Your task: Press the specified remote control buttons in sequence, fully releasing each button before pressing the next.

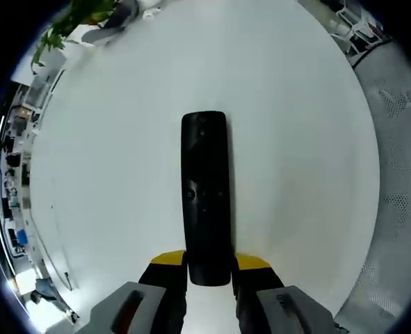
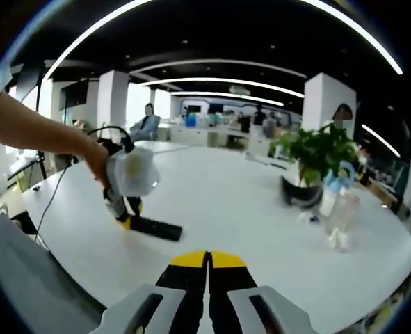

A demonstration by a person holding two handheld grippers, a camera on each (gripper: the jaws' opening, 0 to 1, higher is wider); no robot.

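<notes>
Left gripper [image 1: 208, 273] fingers clamped on black remote [image 1: 205, 195], no readable labels; right gripper [image 2: 207, 268] fingers together.

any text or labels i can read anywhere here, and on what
None can be read.
Remote: its buttons show as faint marks, too small to read.
Left gripper, shut on the remote: yellow pads, no lettering to make out.
Right gripper: yellow and black, no lettering.
Bottle by the plant: any label is too blurred to read.
Far screens and signs in the office: too small and blurred.
</notes>
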